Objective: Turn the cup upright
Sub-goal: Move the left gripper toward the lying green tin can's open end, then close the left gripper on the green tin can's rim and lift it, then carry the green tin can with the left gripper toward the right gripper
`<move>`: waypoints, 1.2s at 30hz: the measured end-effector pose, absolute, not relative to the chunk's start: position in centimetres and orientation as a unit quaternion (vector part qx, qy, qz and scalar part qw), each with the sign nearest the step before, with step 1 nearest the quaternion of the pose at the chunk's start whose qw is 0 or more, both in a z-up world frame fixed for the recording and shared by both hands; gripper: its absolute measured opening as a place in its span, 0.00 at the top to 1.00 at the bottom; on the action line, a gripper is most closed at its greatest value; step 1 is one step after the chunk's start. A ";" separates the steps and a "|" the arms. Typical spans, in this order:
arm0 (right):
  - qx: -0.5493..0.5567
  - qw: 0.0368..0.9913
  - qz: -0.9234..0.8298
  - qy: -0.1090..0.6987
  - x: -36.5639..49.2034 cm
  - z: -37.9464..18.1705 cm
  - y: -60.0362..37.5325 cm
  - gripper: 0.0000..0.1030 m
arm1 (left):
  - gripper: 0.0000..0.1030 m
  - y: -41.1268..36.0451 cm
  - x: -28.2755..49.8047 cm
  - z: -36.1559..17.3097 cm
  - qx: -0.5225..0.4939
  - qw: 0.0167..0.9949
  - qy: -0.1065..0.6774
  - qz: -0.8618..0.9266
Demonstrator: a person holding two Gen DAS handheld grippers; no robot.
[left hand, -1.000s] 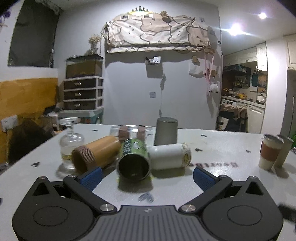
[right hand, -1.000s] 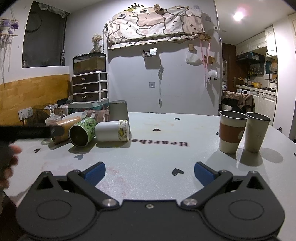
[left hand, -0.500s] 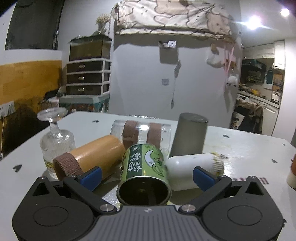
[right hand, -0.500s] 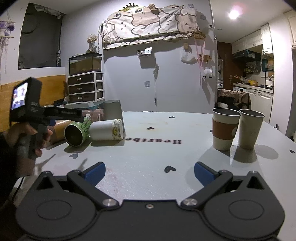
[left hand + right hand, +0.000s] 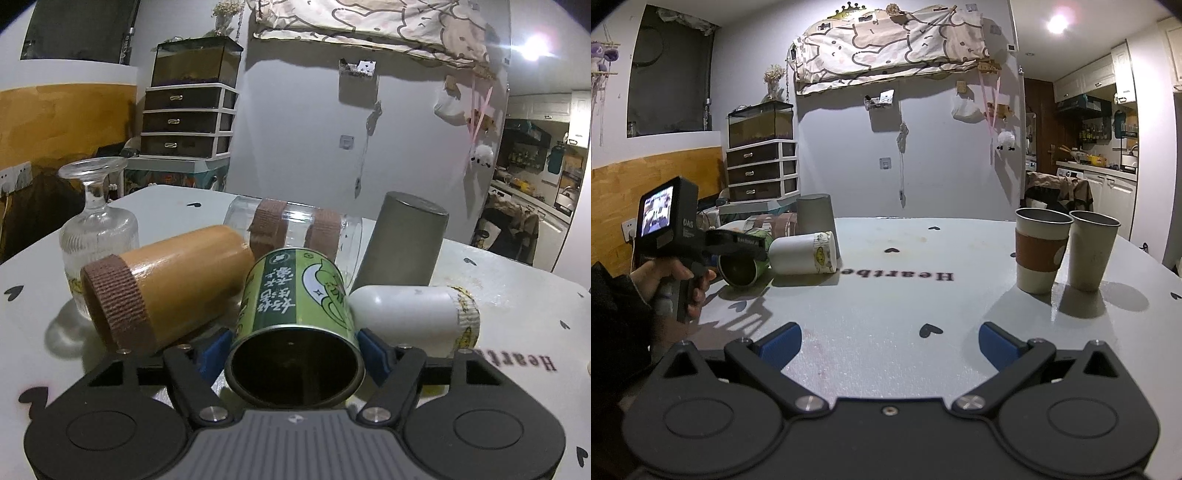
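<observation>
White table (image 5: 960, 295) with black heart marks carries clutter. Near its left edge: upside-down clear glass goblet (image 5: 96, 221), tan wooden cup with brown band (image 5: 162, 288) on its side, clear glass tumbler with two brown bands (image 5: 295, 232) on its side, upside-down grey metal tumbler (image 5: 402, 240). Near right edge, upright: paper cup with brown sleeve (image 5: 1039, 251), just beside it grey cup (image 5: 1091, 251).

The tin (image 5: 295, 325) lies on its side between wooden cup (image 5: 166, 284) (left) and white cup (image 5: 410, 317), tumbler (image 5: 402, 240) behind.
</observation>
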State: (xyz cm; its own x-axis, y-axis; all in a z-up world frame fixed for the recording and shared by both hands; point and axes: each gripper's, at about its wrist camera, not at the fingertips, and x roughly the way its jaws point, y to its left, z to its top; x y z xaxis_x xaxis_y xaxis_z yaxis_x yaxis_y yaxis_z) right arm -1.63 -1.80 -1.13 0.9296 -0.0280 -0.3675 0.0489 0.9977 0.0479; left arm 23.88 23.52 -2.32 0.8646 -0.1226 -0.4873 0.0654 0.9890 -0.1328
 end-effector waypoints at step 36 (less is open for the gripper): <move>0.075 0.943 0.072 0.317 9.4 -1.2 -0.8 0.00 | 0.28 18.6 1.5 -4.1 0.148 0.888 0.154 -0.408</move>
